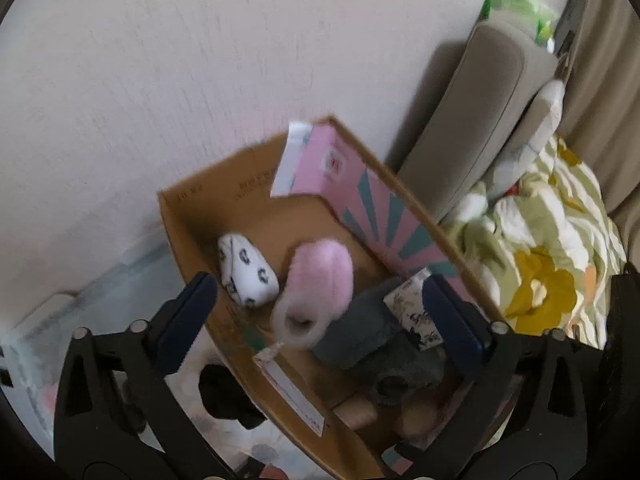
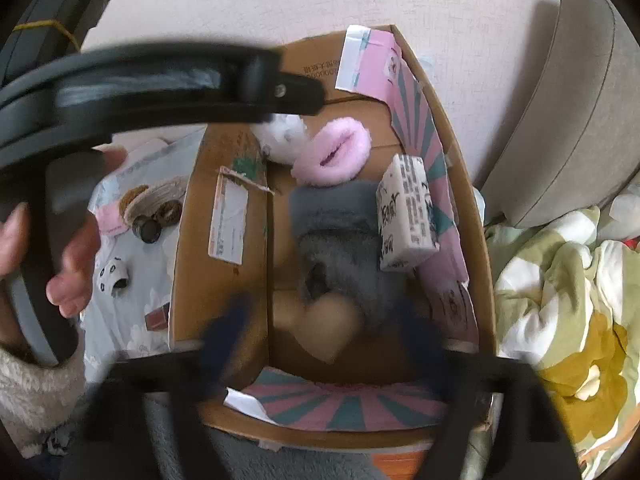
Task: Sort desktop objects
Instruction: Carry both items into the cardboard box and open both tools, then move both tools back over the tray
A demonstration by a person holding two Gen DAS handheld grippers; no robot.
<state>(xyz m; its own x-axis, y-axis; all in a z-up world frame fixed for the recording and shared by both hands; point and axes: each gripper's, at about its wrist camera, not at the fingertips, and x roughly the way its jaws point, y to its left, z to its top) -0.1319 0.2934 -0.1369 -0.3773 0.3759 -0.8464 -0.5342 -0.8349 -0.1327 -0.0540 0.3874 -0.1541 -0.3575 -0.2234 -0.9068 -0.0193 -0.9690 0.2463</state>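
A pale wall backs the cardboard box point(image 1: 188, 216) at frame centre, already holding a pink fluffy slipper point(image 1: 320, 284) and grey slipper point(image 2: 336, 240). Both the left gripper point(image 1: 320, 280) and right gripper point(image 2: 332, 328) hover above with fingers spread wide, empty. I'd lift both straight up, clear of the box walls, before fetching more items.

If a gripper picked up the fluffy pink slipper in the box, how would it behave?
The pink slipper looks plush, so probably light and squashy under the pads. Its open mouth suggests it would sag. It lies flat, so it is unlikely to roll.

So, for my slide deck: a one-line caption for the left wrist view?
Open left gripper above a cardboard box holding pink slipper, patterned sock, grey slipper.
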